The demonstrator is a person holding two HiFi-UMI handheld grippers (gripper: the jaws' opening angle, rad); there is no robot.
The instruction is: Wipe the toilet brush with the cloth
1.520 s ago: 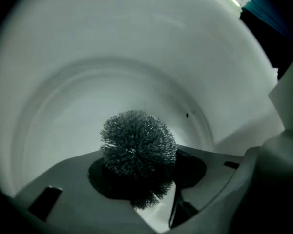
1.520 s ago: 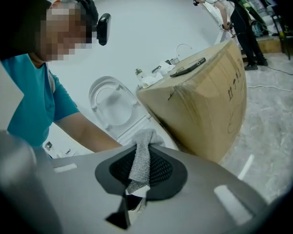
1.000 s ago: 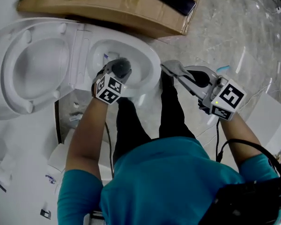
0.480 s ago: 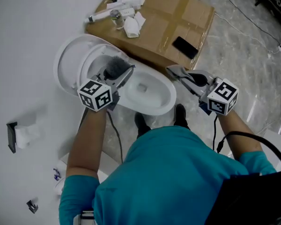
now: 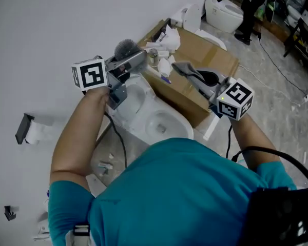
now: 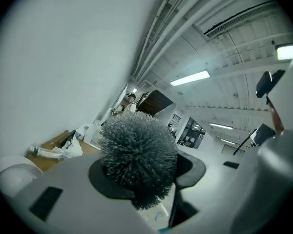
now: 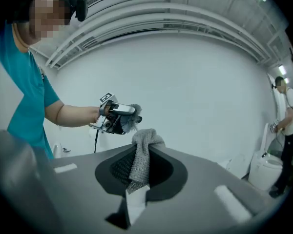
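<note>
My left gripper (image 5: 135,60) is shut on the toilet brush, whose grey bristle head (image 5: 125,47) sticks out past the jaws, raised high in front of the white wall. In the left gripper view the bristle head (image 6: 137,157) fills the space between the jaws. My right gripper (image 5: 184,69) is shut on a grey cloth (image 5: 191,72), held up to the right of the brush with a gap between them. In the right gripper view the cloth (image 7: 142,156) stands pinched between the jaws, and the left gripper (image 7: 116,116) with the brush head (image 7: 132,122) shows beyond it.
A white toilet bowl (image 5: 161,124) stands open below both hands. Behind it is a cardboard box (image 5: 208,55) with paper and small items on top. A paper holder (image 5: 26,129) hangs on the left wall. Another person (image 5: 251,4) stands by a second toilet (image 5: 223,12).
Both grippers have risen from the toilet bowl to chest height. The brush came up out of the bowl with the left gripper. The cloth stays in the right gripper.
</note>
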